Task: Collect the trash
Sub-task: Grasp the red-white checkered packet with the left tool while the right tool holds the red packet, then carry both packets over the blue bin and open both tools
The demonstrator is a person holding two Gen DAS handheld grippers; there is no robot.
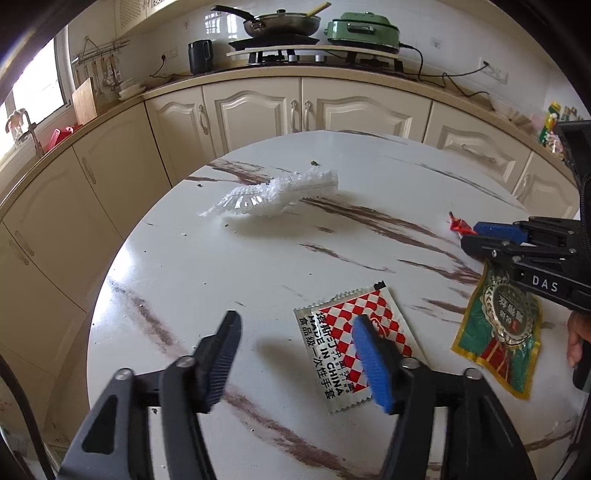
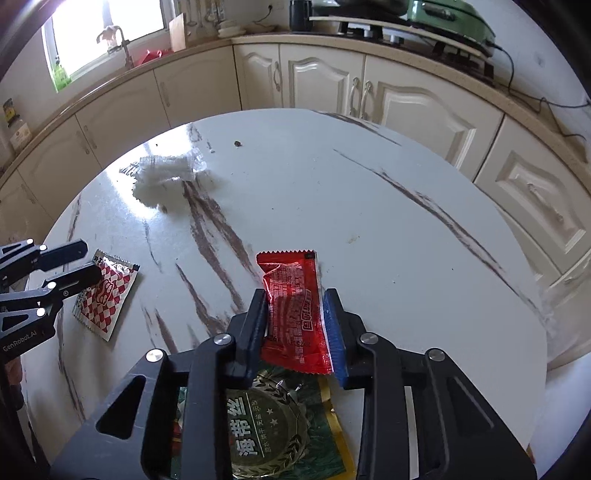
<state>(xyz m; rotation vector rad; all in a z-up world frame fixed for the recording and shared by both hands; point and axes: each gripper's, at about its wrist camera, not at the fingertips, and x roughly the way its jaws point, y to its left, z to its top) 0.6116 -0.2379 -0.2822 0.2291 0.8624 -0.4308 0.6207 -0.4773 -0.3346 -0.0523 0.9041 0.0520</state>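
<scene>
My right gripper (image 2: 295, 314) is shut on a red wrapper (image 2: 291, 295) and holds it just above the white marbled table (image 2: 369, 221). Under it lies a green and gold packet (image 2: 273, 435), also in the left wrist view (image 1: 498, 332). My left gripper (image 1: 299, 354) is open and empty, low over the table, its blue finger above a red-checkered sachet (image 1: 354, 354), which also shows in the right wrist view (image 2: 107, 295). A crumpled clear plastic piece (image 1: 273, 192) lies farther back, and also shows in the right wrist view (image 2: 166, 173).
Cream kitchen cabinets (image 1: 251, 110) curve behind the table, with a stove, a pan (image 1: 280, 22) and a green cooker (image 1: 362, 29) on the counter. A small dark crumb (image 2: 237, 143) lies near the table's far edge.
</scene>
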